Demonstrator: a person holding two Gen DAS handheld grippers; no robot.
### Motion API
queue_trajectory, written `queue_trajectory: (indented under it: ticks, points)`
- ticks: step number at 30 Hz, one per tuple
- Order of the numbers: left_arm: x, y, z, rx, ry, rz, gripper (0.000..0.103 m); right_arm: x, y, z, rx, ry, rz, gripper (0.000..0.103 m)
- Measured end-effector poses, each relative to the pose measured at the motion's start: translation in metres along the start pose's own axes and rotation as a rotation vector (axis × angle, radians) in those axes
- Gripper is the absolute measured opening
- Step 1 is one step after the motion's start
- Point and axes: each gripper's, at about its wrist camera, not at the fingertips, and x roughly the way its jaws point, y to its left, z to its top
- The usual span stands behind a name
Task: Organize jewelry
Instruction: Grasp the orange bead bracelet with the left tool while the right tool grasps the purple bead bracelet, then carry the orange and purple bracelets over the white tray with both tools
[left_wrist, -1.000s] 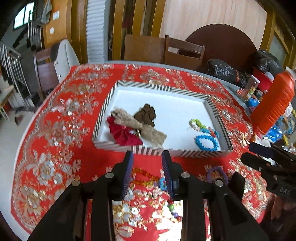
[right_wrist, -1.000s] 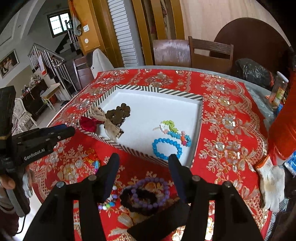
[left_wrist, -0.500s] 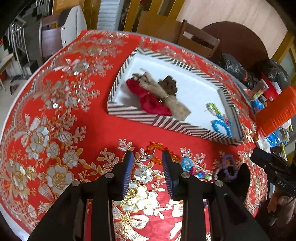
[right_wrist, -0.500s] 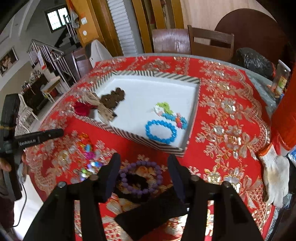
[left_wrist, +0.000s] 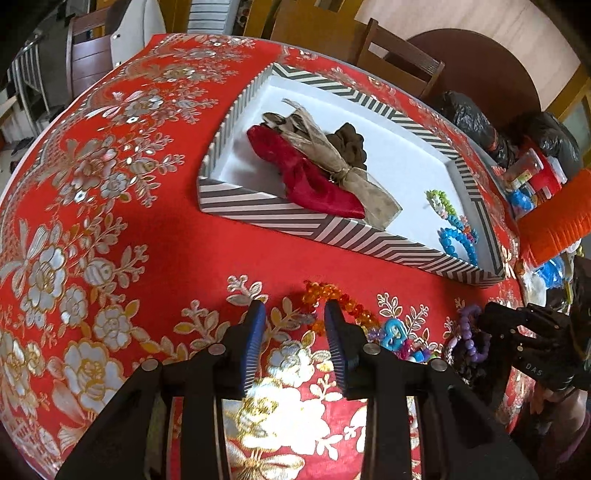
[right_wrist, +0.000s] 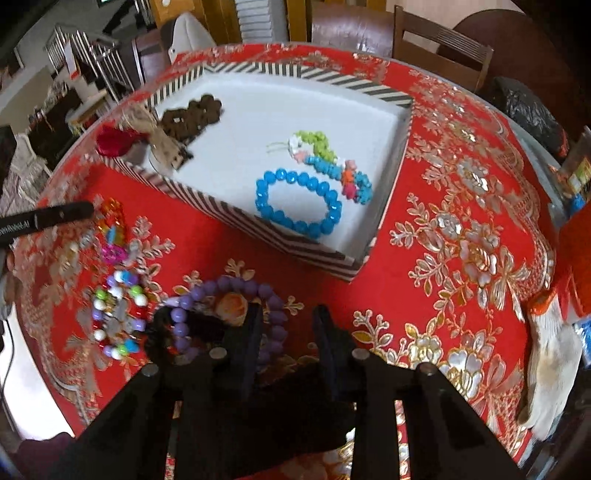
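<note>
Left wrist view: left gripper (left_wrist: 293, 321) angled down over the bench (left_wrist: 147, 258), which is covered in red cloth with gold and silver flowers. Jaws partly apart and opening; only bare cloth between them, and the orange bead bracelet (left_wrist: 338, 301) lies just past the tips, touching the right finger's outer side as far as the view tells. Striped tray (left_wrist: 332, 232) beyond holds a red bow (left_wrist: 306, 177), a tan ribbon bow (left_wrist: 332, 162), a dark brown piece (left_wrist: 351, 144) and a blue bead bracelet (left_wrist: 458, 243). Right gripper (left_wrist: 491, 325) seen at the far right, down at the purple bead bracelet (left_wrist: 467, 332). Right wrist view: right gripper (right_wrist: 288, 321) jaws closing; the left finger sits inside the purple bead bracelet (right_wrist: 229, 291), whose near-side beads lie in the gap. Cannot tell whether the pads press on them yet. Multicolour bead pile (right_wrist: 118, 317) lies left of it. Blue bead bracelet (right_wrist: 299, 203) and green-and-turquoise strand (right_wrist: 328, 162) in the striped tray (right_wrist: 258, 229). White glove (right_wrist: 550, 365) on the cloth at right.
</note>
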Motion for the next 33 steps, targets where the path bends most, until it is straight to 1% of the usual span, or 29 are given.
queue_trajectory:
  ticks: [3,5,6,7,8,9,10,11,12,14,19,21,29,33]
  points:
    - [0.007,-0.010,0.001,0.045,-0.002,0.027,0.038,0.003,0.001,0.001,-0.014,-0.012,-0.007,0.030]
    - [0.010,-0.018,0.002,0.077,-0.013,0.062,0.038,0.004,0.001,0.004,-0.010,-0.018,-0.008,0.028]
    - [0.011,-0.020,0.002,0.087,-0.016,0.078,0.038,0.005,0.002,0.004,-0.015,-0.025,-0.014,0.026]
    - [0.012,-0.023,0.001,0.099,-0.023,0.099,0.038,0.005,0.003,0.004,-0.023,-0.034,-0.022,0.016]
    - [0.012,-0.024,0.000,0.105,-0.029,0.107,0.038,0.005,0.004,0.004,-0.026,-0.040,-0.028,0.009]
    - [0.013,-0.026,-0.001,0.115,-0.037,0.119,0.038,0.005,0.004,0.004,-0.021,-0.053,-0.023,0.009]
    - [0.013,-0.027,-0.001,0.123,-0.044,0.122,0.032,0.005,0.004,0.004,-0.015,-0.060,-0.016,0.009]
    - [0.013,-0.025,-0.001,0.120,-0.044,0.114,0.024,0.004,0.004,0.004,-0.008,-0.067,-0.009,0.009]
    - [0.013,-0.023,0.001,0.107,-0.035,0.097,0.012,0.003,0.004,0.003,-0.001,-0.071,0.003,0.009]
    - [0.010,-0.015,0.003,0.061,-0.018,0.032,0.012,-0.003,0.004,0.003,0.009,-0.093,0.029,0.009]
    - [-0.019,-0.012,0.008,0.051,-0.070,-0.027,0.012,-0.038,0.005,0.005,0.027,-0.179,0.076,0.009]
    - [-0.031,-0.015,0.010,0.065,-0.092,-0.028,0.012,-0.051,0.004,0.006,0.034,-0.207,0.102,0.009]
    - [-0.072,-0.032,0.019,0.108,-0.167,-0.045,0.012,-0.070,0.005,0.010,0.035,-0.243,0.121,0.009]
    - [-0.089,-0.042,0.026,0.137,-0.201,-0.047,0.012,-0.085,0.006,0.016,0.032,-0.277,0.137,0.009]
